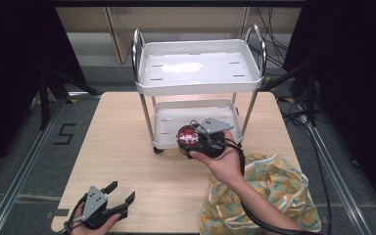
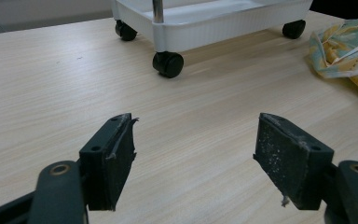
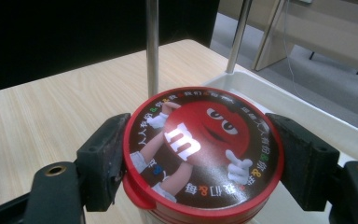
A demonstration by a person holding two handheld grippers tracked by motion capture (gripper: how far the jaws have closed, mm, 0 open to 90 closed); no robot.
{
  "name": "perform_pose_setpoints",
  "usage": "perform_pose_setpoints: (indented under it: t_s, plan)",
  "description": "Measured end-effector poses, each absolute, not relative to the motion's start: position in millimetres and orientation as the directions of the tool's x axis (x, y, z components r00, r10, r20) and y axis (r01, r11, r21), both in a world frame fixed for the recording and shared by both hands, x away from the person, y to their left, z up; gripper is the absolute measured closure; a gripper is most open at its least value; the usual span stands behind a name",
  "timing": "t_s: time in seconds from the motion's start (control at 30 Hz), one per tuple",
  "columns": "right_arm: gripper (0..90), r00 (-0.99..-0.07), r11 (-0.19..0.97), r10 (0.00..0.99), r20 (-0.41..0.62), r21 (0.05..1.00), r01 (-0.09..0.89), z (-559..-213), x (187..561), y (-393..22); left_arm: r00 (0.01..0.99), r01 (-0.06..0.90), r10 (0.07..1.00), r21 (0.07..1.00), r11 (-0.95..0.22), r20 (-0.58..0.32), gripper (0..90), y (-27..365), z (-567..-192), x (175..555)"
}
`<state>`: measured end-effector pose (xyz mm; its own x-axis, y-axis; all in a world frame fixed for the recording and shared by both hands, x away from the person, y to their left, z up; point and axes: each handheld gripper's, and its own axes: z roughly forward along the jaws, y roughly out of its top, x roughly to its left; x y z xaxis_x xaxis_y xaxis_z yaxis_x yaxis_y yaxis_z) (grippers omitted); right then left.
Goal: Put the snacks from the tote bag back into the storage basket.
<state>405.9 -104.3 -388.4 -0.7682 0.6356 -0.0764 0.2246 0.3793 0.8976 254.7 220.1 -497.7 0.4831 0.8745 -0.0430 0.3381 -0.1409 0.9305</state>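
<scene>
A round candy tin with a red cartoon lid [image 3: 203, 151] sits between the jaws of my right gripper [image 3: 198, 158], which is shut on its rim. In the high view the tin [image 1: 187, 135] and right gripper [image 1: 196, 139] hover at the front edge of the lower shelf [image 1: 176, 120] of a white two-shelf cart [image 1: 198, 68]. My left gripper [image 1: 120, 193] rests low at the table's front left, jaws wide open with nothing between them; its view has the open gripper [image 2: 193, 158] over bare wood.
A yellow and teal patterned cloth [image 1: 269, 188] lies bunched at the table's front right, also at the right edge as the cloth [image 2: 347, 49]. The cart's black casters [image 2: 168, 64] stand on the wooden table [image 1: 127, 147]. Metal posts [image 3: 152, 46] rise just beyond the tin.
</scene>
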Motion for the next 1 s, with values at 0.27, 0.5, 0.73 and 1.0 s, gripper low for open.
perform_pose_setpoints:
  t_s: [0.27, 0.5, 0.73, 1.0]
  plan:
    - [26.8, -0.766, 0.380, 0.639, -0.073, 0.895, 0.232, -389.6, 408.9, -102.4, 0.477, 0.345, 0.878, 0.927, -0.146, -0.039, 27.8, 219.9, -497.2, 254.1]
    - [26.9, -0.760, 0.369, 0.645, -0.074, 0.902, 0.225, -389.7, 411.5, -100.0, 0.475, 0.344, 0.879, 0.929, -0.139, -0.045, 27.8, 219.3, -497.2, 254.2]
    - [26.9, -0.760, 0.377, 0.644, -0.082, 0.899, 0.223, -388.6, 414.2, -98.0, 0.476, 0.346, 0.879, 0.926, -0.148, -0.037, 27.8, 220.0, -496.9, 254.0]
    - [26.8, -0.758, 0.375, 0.648, -0.074, 0.898, 0.232, -388.1, 417.5, -93.8, 0.480, 0.341, 0.877, 0.929, -0.144, -0.040, 27.8, 219.9, -497.4, 254.6]
